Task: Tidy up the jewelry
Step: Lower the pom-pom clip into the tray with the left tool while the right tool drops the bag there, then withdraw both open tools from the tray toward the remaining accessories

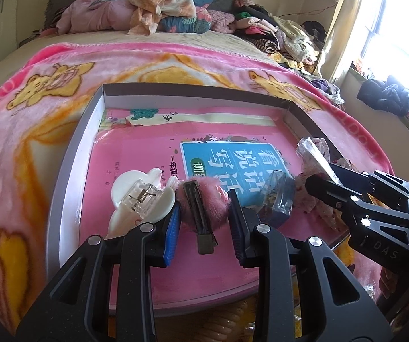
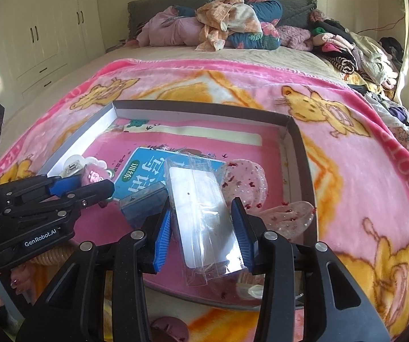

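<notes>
Bed covered by a pink cartoon blanket (image 2: 355, 171); on it sits a shallow grey box lid (image 2: 299, 154) used as the sorting tray, floor lined with a pink book (image 1: 136, 171). Inside the tray already: white claw clip (image 1: 138, 199) near the left wall, a small clear blue case (image 2: 140, 201) mid-floor, and two sequined sheer pieces (image 2: 247, 181) toward the right wall. Judged progress: roughly midway, several items in the tray but loosely placed, none clearly grouped. Outside the tray, at the near edge: a ribbed tan item (image 1: 227, 322) and a dark pink round object (image 2: 170, 327), identity unclear; both probably still to go in. Left gripper (image 1: 204, 228) is pinching a pink fluffy hair clip (image 1: 201, 199), pads pressed onto the fur, metal clip bar facing up, held just above the tray floor beside the claw clip. Right gripper (image 2: 204, 230) holds a clear plastic sleeve with a white card (image 2: 204, 216) between its pads; sleeve edges meet both pads, grip appears light. Both items await set-down
</notes>
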Demonstrator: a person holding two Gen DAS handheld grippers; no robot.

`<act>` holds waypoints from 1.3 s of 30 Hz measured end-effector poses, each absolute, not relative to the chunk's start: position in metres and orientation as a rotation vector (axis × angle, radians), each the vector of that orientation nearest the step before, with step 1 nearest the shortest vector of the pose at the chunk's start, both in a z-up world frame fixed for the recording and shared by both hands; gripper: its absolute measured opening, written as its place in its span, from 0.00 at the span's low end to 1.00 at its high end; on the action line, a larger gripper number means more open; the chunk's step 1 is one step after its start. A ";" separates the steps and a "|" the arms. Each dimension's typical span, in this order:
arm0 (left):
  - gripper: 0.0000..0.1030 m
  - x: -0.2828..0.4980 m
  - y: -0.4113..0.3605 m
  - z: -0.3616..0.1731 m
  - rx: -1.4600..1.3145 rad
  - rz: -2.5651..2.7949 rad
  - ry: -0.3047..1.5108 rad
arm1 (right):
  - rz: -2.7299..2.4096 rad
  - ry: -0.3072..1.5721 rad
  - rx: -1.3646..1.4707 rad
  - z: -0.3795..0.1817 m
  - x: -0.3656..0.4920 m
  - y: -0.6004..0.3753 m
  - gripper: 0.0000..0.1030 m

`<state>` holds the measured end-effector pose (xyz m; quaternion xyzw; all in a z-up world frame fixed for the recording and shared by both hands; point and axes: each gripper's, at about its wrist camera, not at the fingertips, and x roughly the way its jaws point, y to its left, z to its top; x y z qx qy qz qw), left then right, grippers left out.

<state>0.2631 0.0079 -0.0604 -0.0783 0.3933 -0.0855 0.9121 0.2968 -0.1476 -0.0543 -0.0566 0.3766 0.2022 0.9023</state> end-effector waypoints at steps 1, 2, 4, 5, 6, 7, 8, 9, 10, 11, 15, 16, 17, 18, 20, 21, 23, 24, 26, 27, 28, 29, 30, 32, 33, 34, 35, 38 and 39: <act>0.22 0.263 0.008 -0.060 -0.161 -0.176 0.811 | 0.420 0.775 -0.117 -0.054 0.296 -0.147 0.40; 0.22 0.263 0.008 -0.060 -0.162 -0.176 0.810 | 0.421 0.769 -0.118 -0.054 0.296 -0.147 0.41; 0.22 0.263 0.008 -0.060 -0.161 -0.177 0.810 | 0.418 0.763 -0.115 -0.052 0.294 -0.147 0.45; 0.22 0.263 0.009 -0.061 -0.162 -0.178 0.809 | 0.417 0.758 -0.108 -0.051 0.293 -0.148 0.50; 0.22 0.263 0.008 -0.060 -0.162 -0.177 0.809 | 0.415 0.754 -0.104 -0.050 0.292 -0.149 0.51; 0.22 0.263 0.008 -0.060 -0.161 -0.177 0.809 | 0.410 0.749 -0.102 -0.048 0.290 -0.151 0.53; 0.22 0.263 0.008 -0.061 -0.161 -0.178 0.809 | 0.401 0.741 -0.100 -0.047 0.288 -0.153 0.55; 0.22 0.263 0.008 -0.060 -0.160 -0.178 0.809 | 0.396 0.736 -0.095 -0.045 0.286 -0.155 0.56; 0.22 0.263 0.008 -0.060 -0.160 -0.178 0.807 | 0.391 0.732 -0.091 -0.044 0.284 -0.158 0.59; 0.23 0.262 0.008 -0.060 -0.160 -0.178 0.806 | 0.384 0.727 -0.088 -0.042 0.282 -0.160 0.63; 0.24 0.260 0.008 -0.057 -0.166 -0.178 0.799 | 0.361 0.712 -0.069 -0.037 0.274 -0.171 0.69; 0.26 0.259 0.008 -0.056 -0.168 -0.178 0.798 | 0.355 0.710 -0.064 -0.036 0.272 -0.173 0.71; 0.28 0.258 0.008 -0.055 -0.170 -0.178 0.795 | 0.349 0.706 -0.059 -0.035 0.269 -0.176 0.73; 0.29 0.256 0.008 -0.053 -0.172 -0.178 0.789 | 0.344 0.703 -0.056 -0.033 0.267 -0.177 0.73; 0.35 0.252 0.008 -0.049 -0.172 -0.180 0.777 | 0.337 0.695 -0.048 -0.031 0.262 -0.181 0.76; 0.36 0.251 0.008 -0.048 -0.172 -0.180 0.773 | 0.331 0.689 -0.043 -0.029 0.259 -0.184 0.77; 0.41 0.248 0.007 -0.044 -0.173 -0.183 0.765 | 0.325 0.681 -0.036 -0.027 0.253 -0.187 0.78; 0.43 0.245 0.007 -0.042 -0.173 -0.185 0.759 | 0.323 0.680 -0.034 -0.026 0.252 -0.188 0.78; 0.49 0.240 0.006 -0.038 -0.171 -0.189 0.746 | 0.318 0.676 -0.029 -0.024 0.247 -0.191 0.79; 0.51 0.237 0.006 -0.035 -0.171 -0.190 0.738 | 0.315 0.673 -0.026 -0.024 0.243 -0.192 0.79; 0.54 0.235 0.006 -0.033 -0.172 -0.190 0.730 | 0.314 0.671 -0.023 -0.023 0.241 -0.193 0.80; 0.57 0.233 0.007 -0.031 -0.173 -0.190 0.722 | 0.313 0.671 -0.021 -0.023 0.239 -0.193 0.80; 0.58 0.229 0.007 -0.029 -0.176 -0.189 0.711 | 0.311 0.668 -0.019 -0.022 0.236 -0.194 0.80; 0.64 0.224 0.008 -0.024 -0.182 -0.190 0.697 | 0.310 0.662 -0.015 -0.020 0.231 -0.196 0.80; 0.65 0.222 0.009 -0.023 -0.183 -0.189 0.692 | 0.309 0.660 -0.013 -0.019 0.229 -0.197 0.80; 0.71 0.219 0.009 -0.021 -0.184 -0.184 0.688 | 0.309 0.657 -0.012 -0.018 0.226 -0.198 0.80; 0.76 0.217 0.010 -0.019 -0.186 -0.181 0.685 | 0.308 0.651 -0.012 -0.016 0.223 -0.199 0.81; 0.83 0.210 0.012 -0.014 -0.197 -0.179 0.672 | 0.307 0.641 -0.011 -0.012 0.214 -0.201 0.81; 0.85 0.208 0.013 -0.013 -0.197 -0.175 0.668 | 0.306 0.638 -0.010 -0.011 0.211 -0.201 0.81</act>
